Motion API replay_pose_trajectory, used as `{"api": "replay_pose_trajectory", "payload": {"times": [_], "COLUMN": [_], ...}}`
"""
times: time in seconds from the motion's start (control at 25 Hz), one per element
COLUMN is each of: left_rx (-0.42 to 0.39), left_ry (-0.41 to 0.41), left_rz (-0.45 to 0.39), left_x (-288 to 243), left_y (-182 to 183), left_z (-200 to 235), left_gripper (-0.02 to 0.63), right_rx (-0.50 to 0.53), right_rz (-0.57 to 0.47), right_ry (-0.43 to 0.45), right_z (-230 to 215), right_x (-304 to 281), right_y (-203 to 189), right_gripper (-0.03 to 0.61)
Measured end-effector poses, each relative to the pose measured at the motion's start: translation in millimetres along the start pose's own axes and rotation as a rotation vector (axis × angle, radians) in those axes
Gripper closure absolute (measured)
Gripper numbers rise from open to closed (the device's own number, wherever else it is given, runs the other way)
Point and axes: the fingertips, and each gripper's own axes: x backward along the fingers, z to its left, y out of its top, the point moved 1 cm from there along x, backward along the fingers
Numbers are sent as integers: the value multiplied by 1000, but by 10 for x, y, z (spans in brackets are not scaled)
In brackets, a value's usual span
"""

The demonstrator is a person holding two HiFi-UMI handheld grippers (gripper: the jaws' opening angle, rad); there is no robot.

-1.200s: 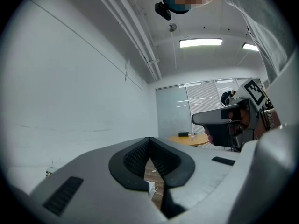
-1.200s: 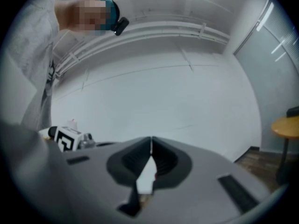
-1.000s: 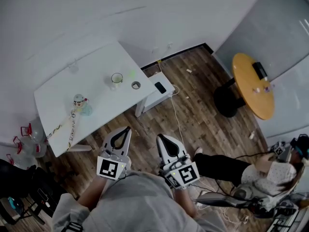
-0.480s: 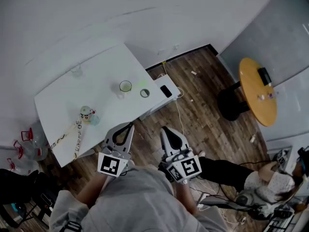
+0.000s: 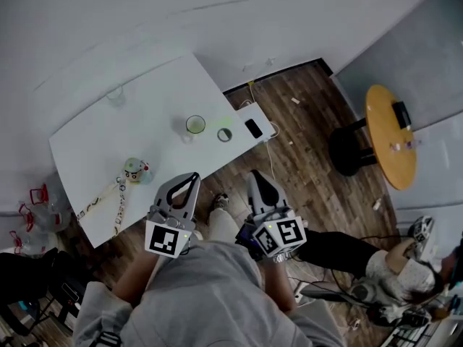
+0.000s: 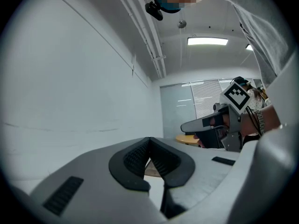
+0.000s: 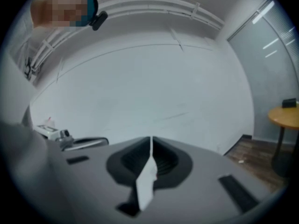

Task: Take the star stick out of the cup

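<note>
Sitting on table [image 5: 94, 132], green-rimmed cup [image 5: 195, 126], left gripper [image 5: 193, 176], right gripper [image 5: 255, 174], jaws closed, empty.

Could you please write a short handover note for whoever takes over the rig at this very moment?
Left gripper: shut, empty, held close to the body.
Right gripper: shut, empty, beside the left one.
The cup stands on the white table, ahead of both grippers. The star stick is too small to make out.
Done: nothing yet.
Left: reach the cup, grip the stick, lift it out.
</note>
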Motion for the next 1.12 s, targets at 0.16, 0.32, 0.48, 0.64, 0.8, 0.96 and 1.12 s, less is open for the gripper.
{"api": "replay_pose_trajectory", "payload": {"times": [0.16,0.32,0.48,0.64,0.8,0.96,1.12], "left_rx": [23,13,21,15,30,47,38], "left_ry": [29,53,72,68,76,78,72], "left_rz": [16,33,50,66,75,91,104], "left_x": [-57,-151,-282,-408,-542,-674,-789], "left_y": [-42,-84,-120,-176,-222,-269,-299], "left_z": [97,214,292,338,398,462,500], "left_gripper": [583,583,583,583,584,584,583], "right_rx": [-25,-29,-42,-55,-77,-94,-103], "right_rz": [24,41,74,108,144,193,250], "right_ry": [-17,-16,-4,-7,-27,-42,-51], "right_z": [-146,-265,-379,-488,-619,-734,-836], "right_x": [-184,-404,-631,-843,-1036,-1235,-1414], "right_y": [-29,-64,-141,-232,-331,-455,-589], "right_gripper": [541,541,541,541,540,540,540]}}
